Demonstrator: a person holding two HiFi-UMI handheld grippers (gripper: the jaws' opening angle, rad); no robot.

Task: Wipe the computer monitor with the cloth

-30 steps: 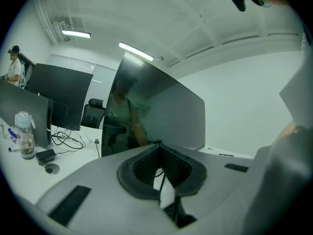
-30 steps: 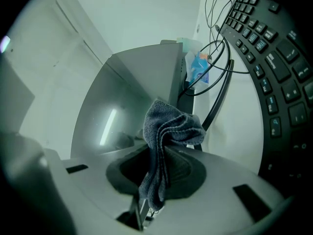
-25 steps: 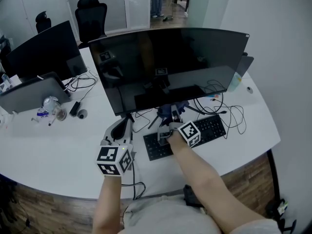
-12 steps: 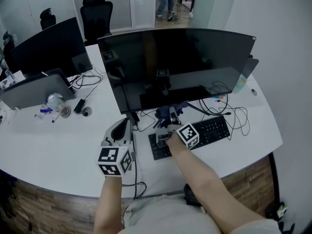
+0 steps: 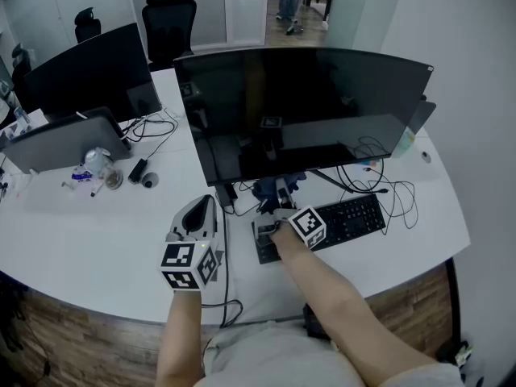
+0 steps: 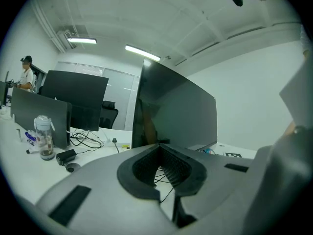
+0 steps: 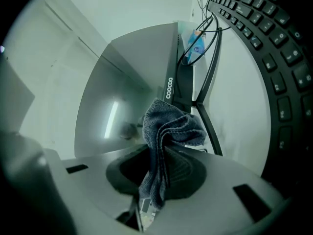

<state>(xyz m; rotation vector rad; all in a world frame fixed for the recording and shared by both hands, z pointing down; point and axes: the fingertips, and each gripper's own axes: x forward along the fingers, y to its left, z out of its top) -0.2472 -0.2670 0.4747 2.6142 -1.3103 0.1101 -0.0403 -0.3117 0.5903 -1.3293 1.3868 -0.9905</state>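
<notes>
The dark blue cloth (image 7: 168, 131) is clamped between the jaws of the right gripper (image 7: 159, 173), and its bunched end sticks out past their tips. In the head view it sits at centre frame, just below the lower edge of the monitor (image 5: 306, 111) and beside the keyboard (image 5: 355, 216). At lower left the left gripper (image 6: 159, 148) has its jaws pressed together on nothing, above the white surface (image 5: 89, 232).

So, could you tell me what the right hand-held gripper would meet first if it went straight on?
The right hand-held gripper is shut on the cloth, which leads. It would probably touch the monitor at its lower edge, beside the stand. The depth is hard to judge.
</notes>
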